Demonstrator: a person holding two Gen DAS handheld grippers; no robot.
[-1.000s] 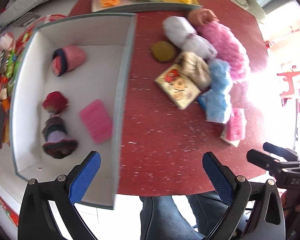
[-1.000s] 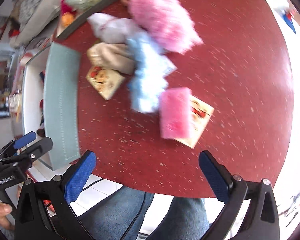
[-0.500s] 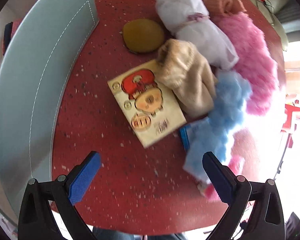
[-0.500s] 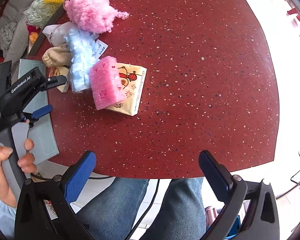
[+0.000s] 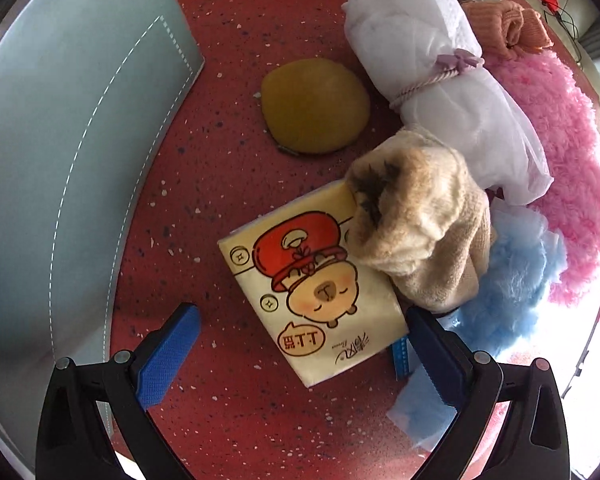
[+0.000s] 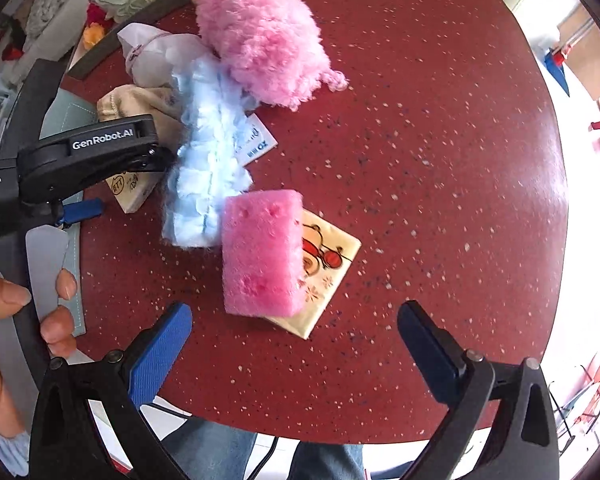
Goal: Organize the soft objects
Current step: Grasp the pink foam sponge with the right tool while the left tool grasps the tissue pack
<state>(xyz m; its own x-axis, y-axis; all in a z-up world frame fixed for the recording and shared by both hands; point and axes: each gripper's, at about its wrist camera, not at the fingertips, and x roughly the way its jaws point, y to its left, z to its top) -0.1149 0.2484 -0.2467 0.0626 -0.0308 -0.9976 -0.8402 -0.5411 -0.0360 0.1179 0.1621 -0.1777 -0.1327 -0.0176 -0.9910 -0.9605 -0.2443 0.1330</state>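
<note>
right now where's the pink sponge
In the right wrist view the pink sponge lies on a tissue pack near the table's near edge, just right of the blue fluffy cloth.

Home-like room: red speckled table [image 6: 420, 128], sofa [image 6: 40, 12].

Both grippers — left gripper [image 5: 300, 344], right gripper [image 6: 296, 334] — wide apart

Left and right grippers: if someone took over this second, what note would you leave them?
Left gripper: open, empty, straddling the yellow cartoon tissue pack.
Right gripper: open, empty, facing the pink sponge block, which lies on a second tissue pack.
Still loose on the red speckled table: beige plush sock, white tied cloth roll, fluffy pink yarn, fluffy blue duster, mustard round pad.
Grey box at left, contents unseen.
</note>
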